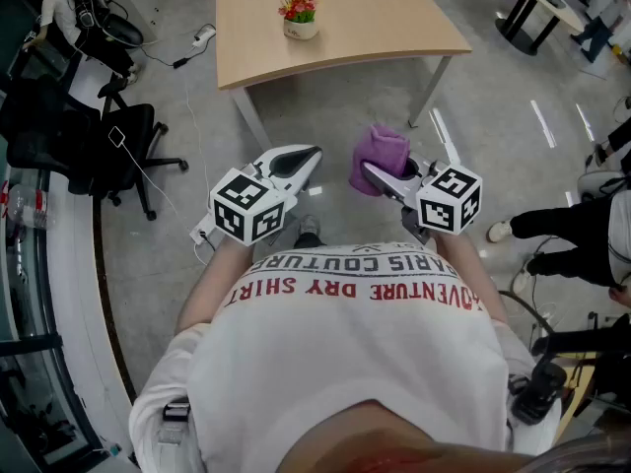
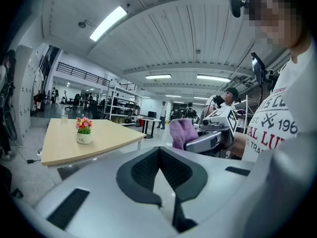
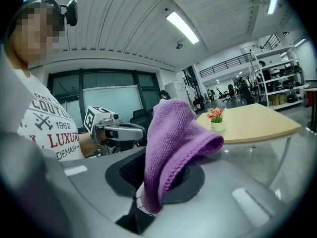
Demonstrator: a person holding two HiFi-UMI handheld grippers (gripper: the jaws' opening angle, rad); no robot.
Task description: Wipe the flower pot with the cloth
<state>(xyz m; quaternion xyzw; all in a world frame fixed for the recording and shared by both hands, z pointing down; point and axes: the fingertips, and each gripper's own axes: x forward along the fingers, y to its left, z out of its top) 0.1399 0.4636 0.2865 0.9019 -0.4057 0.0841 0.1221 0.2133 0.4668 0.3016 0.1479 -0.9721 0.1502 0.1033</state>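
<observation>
- The jaws of my left gripper point(image 2: 159, 161) are pressed together with nothing between them; their dark pads meet in a narrow V.
- The jaws of my right gripper point(image 3: 156, 178) are pinching the purple cloth point(image 3: 174, 133). It stands up out of them and flops over toward the right side of the right gripper view.
- From the head view, I am holding both grippers side by side in front of my white shirt point(image 1: 365, 343). They are above the grey floor point(image 1: 325, 106), apart from each other, with their tips toward the table point(image 1: 394, 28).
- The flower pot point(image 1: 300, 29), small and white with red and pink flowers, stands upright on the light wooden table, around the middle of its top.
- The pot is well apart from both grippers and from the cloth.
- A black office chair point(image 1: 118, 141) stands on the floor to the left of the table.
- Another person's dark trouser legs point(image 1: 562, 227) reach in from the right edge.
</observation>
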